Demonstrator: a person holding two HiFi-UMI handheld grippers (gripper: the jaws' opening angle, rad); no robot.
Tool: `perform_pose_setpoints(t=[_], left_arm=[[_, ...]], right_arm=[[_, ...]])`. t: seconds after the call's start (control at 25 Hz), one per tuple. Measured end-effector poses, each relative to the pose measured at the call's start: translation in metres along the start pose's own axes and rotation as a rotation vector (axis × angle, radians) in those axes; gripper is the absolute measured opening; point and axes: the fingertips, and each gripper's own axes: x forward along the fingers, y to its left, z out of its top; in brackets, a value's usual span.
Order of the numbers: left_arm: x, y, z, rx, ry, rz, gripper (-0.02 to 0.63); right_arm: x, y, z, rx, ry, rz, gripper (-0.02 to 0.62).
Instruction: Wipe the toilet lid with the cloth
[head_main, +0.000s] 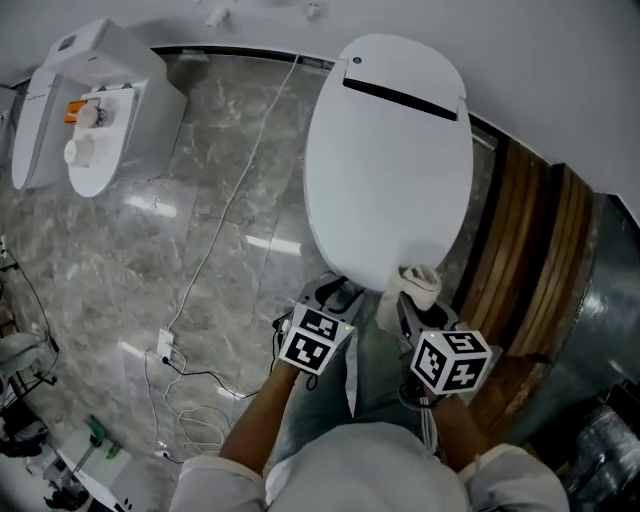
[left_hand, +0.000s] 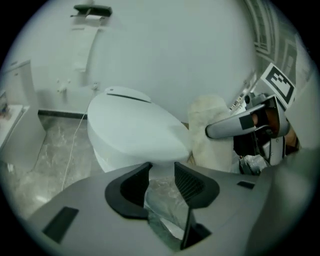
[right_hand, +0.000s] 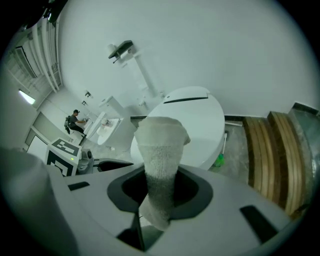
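My right tongs (right_hand: 159, 192) clamp the cloth (right_hand: 161, 145), seemingly at the toilet lid (head_main: 390, 150)'s lower edge. My left tongs (left_hand: 161, 182) gape empty.

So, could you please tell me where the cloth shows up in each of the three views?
Head view: cloth lower centre-right, by the toilet lid's near edge.
Left gripper view: cloth right of centre, beside the toilet lid.
Right gripper view: cloth at centre, clamped between the jaws.
Shared landmark: the white toilet lid.
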Motion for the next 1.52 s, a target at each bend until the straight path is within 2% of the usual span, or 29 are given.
perform_pose_setpoints(t=[0.12, 0.2, 0.4, 0.64, 0.92, 1.08, 1.12, 1.2, 1.32, 1.4, 1.44, 1.48, 1.52], left_arm=[[0.035, 0.026, -0.037, -0.118, 0.011, 0.034, 0.183], [0.058, 0.040, -0.063, -0.141, 0.034, 0.044, 0.181], [0.108, 0.070, -0.108, -0.101, 0.074, 0.029, 0.181], [0.139, 0.089, -0.128, -0.069, 0.072, 0.016, 0.181], [0.142, 0.097, -0.139, -0.021, 0.092, 0.026, 0.181], [0.132, 0.103, -0.142, -0.011, 0.174, 0.077, 0.181], [0.125, 0.104, -0.138, -0.014, 0.182, 0.096, 0.181], [0.107, 0.107, -0.114, -0.028, 0.145, 0.131, 0.181], [0.078, 0.120, -0.040, -0.057, 0.008, 0.199, 0.181], [0.064, 0.139, 0.019, -0.081, -0.089, 0.283, 0.169], [0.058, 0.151, 0.047, -0.096, -0.134, 0.334, 0.131], [0.055, 0.163, 0.074, -0.113, -0.175, 0.379, 0.050], [0.054, 0.175, 0.100, -0.127, -0.209, 0.408, 0.014]], right_arm=[[0.049, -0.019, -0.015, -0.030, 0.012, -0.041, 0.097], [0.077, -0.028, -0.026, -0.023, 0.030, -0.062, 0.097], [0.125, -0.044, -0.062, 0.029, 0.069, -0.063, 0.097], [0.148, -0.066, -0.081, 0.060, 0.064, -0.062, 0.097], [0.159, -0.069, -0.059, 0.052, 0.004, -0.060, 0.097], [0.151, -0.064, -0.034, 0.059, -0.045, -0.063, 0.097], [0.148, -0.063, -0.025, 0.062, -0.058, -0.068, 0.097], [0.144, -0.059, -0.007, 0.058, -0.076, -0.067, 0.097], [0.150, -0.049, 0.033, 0.036, -0.109, -0.052, 0.097], [0.159, -0.038, 0.066, 0.031, -0.135, -0.030, 0.097], [0.164, -0.031, 0.084, 0.034, -0.147, -0.011, 0.097], [0.171, -0.025, 0.102, 0.040, -0.157, 0.012, 0.097], [0.180, -0.017, 0.119, 0.048, -0.163, 0.039, 0.097]])
